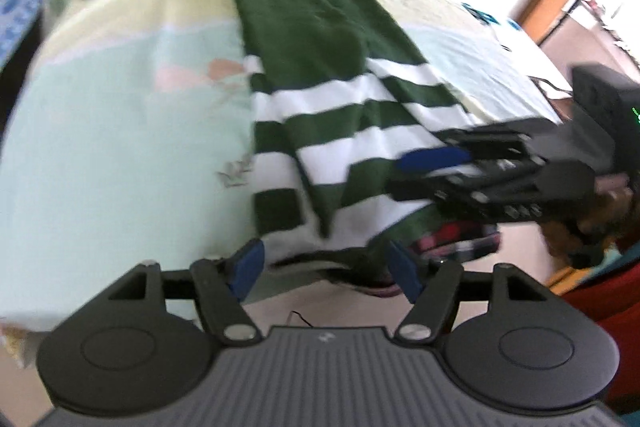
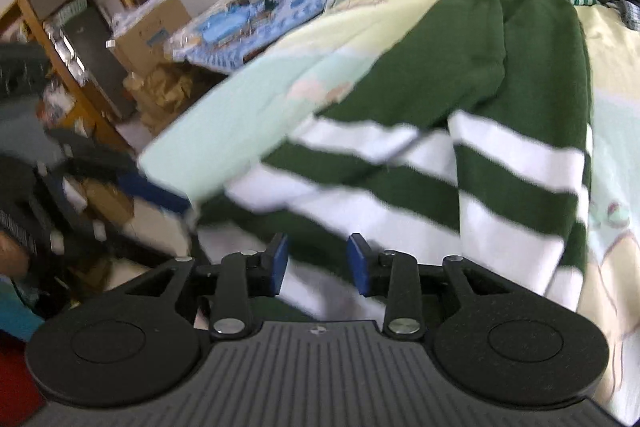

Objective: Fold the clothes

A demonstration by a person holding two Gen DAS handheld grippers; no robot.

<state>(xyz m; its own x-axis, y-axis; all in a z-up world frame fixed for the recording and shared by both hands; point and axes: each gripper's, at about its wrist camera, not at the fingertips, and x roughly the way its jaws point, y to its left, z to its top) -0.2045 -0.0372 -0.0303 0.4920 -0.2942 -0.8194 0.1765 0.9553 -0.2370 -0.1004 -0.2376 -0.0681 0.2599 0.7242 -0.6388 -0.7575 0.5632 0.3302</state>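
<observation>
Both grippers, left gripper (image 1: 326, 273) and right gripper (image 2: 318, 263), jaws apart (empty), level before striped sweater (image 1: 312, 67)

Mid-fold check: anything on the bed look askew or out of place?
Yes. The green-and-white sweater lies skewed, its striped end hanging over the bed edge. Both the left gripper and right gripper are open, holding nothing.
</observation>
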